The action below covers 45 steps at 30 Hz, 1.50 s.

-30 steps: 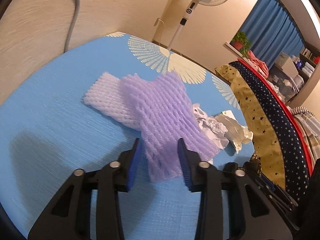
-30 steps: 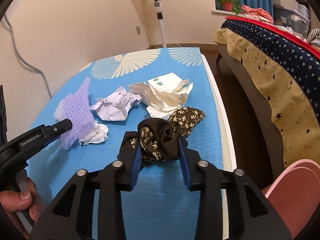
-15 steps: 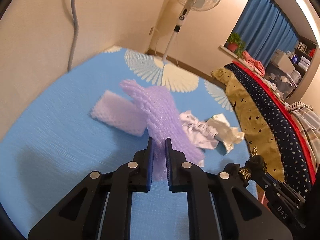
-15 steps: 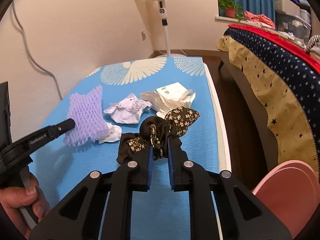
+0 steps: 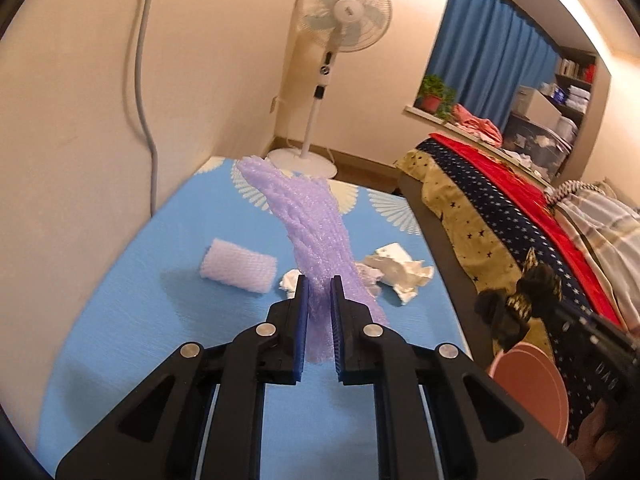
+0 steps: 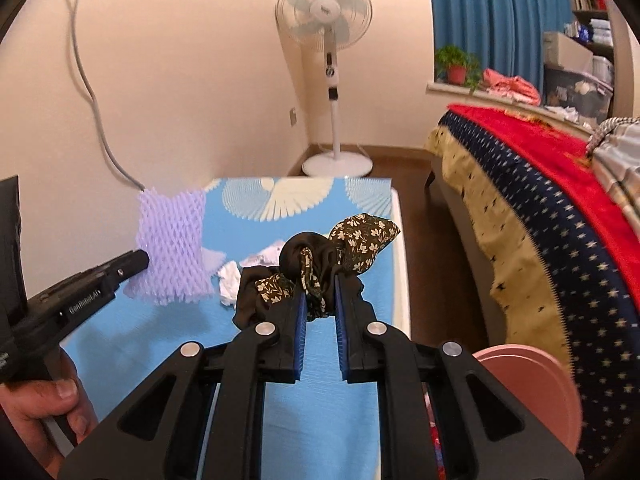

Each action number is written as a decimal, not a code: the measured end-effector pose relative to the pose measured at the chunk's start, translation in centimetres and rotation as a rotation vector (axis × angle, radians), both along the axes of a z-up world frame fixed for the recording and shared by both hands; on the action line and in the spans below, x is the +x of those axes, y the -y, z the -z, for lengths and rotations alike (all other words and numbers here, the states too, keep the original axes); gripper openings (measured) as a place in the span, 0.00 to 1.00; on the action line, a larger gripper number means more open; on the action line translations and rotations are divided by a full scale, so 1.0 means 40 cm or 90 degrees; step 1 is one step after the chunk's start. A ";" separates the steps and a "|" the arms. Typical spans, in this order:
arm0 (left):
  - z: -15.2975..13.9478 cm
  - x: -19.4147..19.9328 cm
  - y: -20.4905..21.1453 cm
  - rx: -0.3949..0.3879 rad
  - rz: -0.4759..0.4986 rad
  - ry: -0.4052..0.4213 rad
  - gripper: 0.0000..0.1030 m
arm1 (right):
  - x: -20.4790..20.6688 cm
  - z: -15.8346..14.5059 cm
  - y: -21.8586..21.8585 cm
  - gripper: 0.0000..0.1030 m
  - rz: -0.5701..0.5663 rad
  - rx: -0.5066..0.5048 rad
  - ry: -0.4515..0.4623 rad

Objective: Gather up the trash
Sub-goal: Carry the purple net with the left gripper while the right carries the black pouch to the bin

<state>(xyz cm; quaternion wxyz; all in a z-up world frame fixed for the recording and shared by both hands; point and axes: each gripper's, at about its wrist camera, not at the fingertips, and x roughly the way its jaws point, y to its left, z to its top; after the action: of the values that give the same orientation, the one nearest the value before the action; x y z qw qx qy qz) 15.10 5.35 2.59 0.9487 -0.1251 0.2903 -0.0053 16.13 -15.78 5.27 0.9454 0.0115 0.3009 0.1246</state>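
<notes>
Item: left hand-held gripper [image 5: 319, 312] clamped purple foam net [image 5: 316, 224], right hand-held gripper [image 6: 320, 304] clamped floral cloth [image 6: 320, 256]; both raised off table [image 5: 132, 320], presumably for binning

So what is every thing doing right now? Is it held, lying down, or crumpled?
Left gripper: shut on the purple foam net.
Purple foam net: held up, off the table.
Right gripper: shut on the dark flowery cloth.
Dark flowery cloth: bunched, lifted.
Pale foam net: lying on the blue tablecloth.
White paper: crumpled, lying on the cloth.
Fan: standing; spinning or not, cannot tell.
Pink bin: open on top.
</notes>
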 end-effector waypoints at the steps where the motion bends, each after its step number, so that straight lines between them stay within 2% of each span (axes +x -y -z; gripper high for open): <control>1: -0.011 -0.011 0.011 0.009 0.004 0.002 0.11 | -0.012 -0.014 0.007 0.13 0.001 0.001 0.002; 5: -0.062 -0.064 0.068 0.050 0.034 0.013 0.11 | -0.054 -0.079 0.054 0.13 0.013 0.013 0.015; 9: -0.099 -0.097 0.112 0.066 0.058 0.024 0.11 | -0.102 -0.141 0.102 0.13 0.021 0.005 0.034; 16: -0.118 -0.146 0.180 0.085 0.100 0.042 0.11 | -0.170 -0.182 0.186 0.13 0.039 -0.018 0.055; 26: -0.071 -0.191 0.308 0.058 0.170 0.054 0.11 | -0.216 -0.111 0.339 0.13 0.135 -0.038 0.041; 31: -0.046 -0.192 0.392 0.069 0.212 0.054 0.11 | -0.208 -0.087 0.426 0.13 0.196 -0.027 0.023; 45: 0.031 -0.161 0.559 0.093 0.280 0.045 0.11 | -0.184 -0.039 0.491 0.13 0.234 -0.037 -0.009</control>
<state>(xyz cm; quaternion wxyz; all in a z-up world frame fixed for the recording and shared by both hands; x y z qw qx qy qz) 8.64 -17.01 1.33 0.9409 0.0101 0.2766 -0.1952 8.76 -35.42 6.83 0.9501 0.0396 0.3037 -0.0593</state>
